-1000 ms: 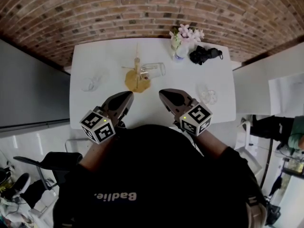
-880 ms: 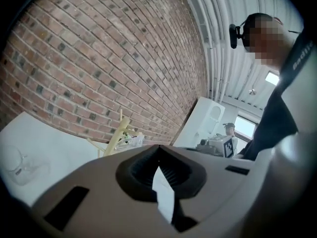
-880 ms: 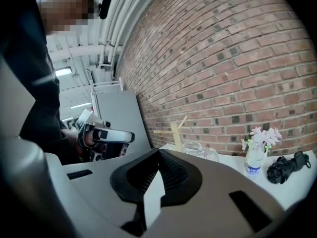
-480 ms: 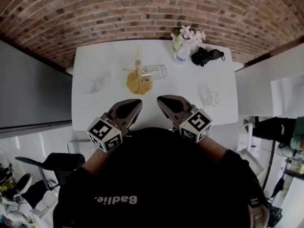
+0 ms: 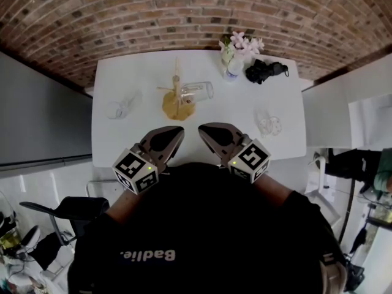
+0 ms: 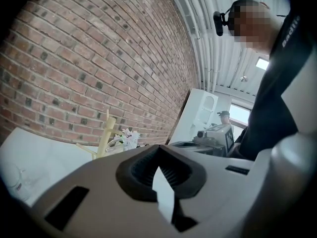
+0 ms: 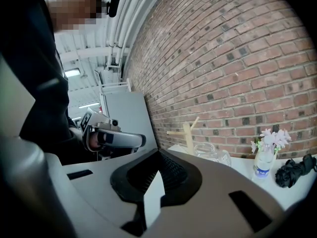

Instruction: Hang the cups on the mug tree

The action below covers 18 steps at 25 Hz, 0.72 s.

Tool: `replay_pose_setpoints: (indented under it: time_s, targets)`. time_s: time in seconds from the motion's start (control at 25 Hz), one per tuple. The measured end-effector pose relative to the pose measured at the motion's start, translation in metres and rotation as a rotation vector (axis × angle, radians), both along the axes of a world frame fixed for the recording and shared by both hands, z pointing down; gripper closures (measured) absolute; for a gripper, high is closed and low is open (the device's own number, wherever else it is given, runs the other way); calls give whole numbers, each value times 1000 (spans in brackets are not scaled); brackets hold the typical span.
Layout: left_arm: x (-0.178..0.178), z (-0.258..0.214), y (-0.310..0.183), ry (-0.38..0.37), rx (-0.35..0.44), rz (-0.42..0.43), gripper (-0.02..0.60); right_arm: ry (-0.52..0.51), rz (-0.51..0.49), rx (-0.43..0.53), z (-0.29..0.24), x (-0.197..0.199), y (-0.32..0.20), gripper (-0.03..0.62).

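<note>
Both grippers now sit nearer each other than a second ago, noses drawn inward over the table's near edge. Clock read on the white table [image 5: 147, 66] from the head view, twelve at the brick wall [image 5: 184, 17].

- Left glass cup [image 5: 118, 108]: nine o'clock, alone, well apart from the rest.
- Left gripper [image 5: 176, 132]: seven o'clock, near edge, nose aimed toward one o'clock. Jaws fully together, nothing between the pads. Marker cube [image 5: 136, 171] at the rear.
- Mug tree [image 5: 177, 94]: just off centre toward eleven o'clock, upright pale wooden post with side pegs on a round brown base. No cup seen on the upper pegs.
- Middle glass cup [image 5: 199, 90]: at the tree's three o'clock, on its side, against the post; whether it hangs from a low peg or lies on the table cannot be told.
- Right gripper [image 5: 203, 129]: six o'clock, nose aimed toward eleven o'clock, near the left gripper's tip but apart from it. Jaws closed tight, empty.
- Flowers [image 5: 244, 42]: one o'clock, far edge, pink-white; a clear bottle [image 5: 231, 71] just beside.
- Black bundle [image 5: 262, 71]: between one and two o'clock.
- Right glass cup [image 5: 269, 125]: four o'clock, standing alone.
</note>
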<state>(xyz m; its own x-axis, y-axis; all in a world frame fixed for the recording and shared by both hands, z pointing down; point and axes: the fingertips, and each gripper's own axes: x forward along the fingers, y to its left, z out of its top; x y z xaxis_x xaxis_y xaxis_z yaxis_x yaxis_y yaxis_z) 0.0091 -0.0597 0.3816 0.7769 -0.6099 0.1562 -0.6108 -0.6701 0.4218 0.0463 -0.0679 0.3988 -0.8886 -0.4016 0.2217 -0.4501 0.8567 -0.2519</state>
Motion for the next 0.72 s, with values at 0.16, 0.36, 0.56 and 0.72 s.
replay_pose_setpoints:
  time_s: [0.16, 0.36, 0.56, 0.72]
  targets:
    - [2, 1, 0, 6, 0, 3, 580, 8, -4, 2, 1, -1, 2, 565]
    - [2, 3, -1, 11, -11, 4, 580, 2, 4, -12, 3, 1, 0, 565]
    - [1, 4, -2, 17, -13, 0, 580, 9, 3, -6, 2, 0, 0, 565]
    - [1, 3, -3, 16, -11, 4, 580, 8, 4, -9, 1, -1, -1, 565]
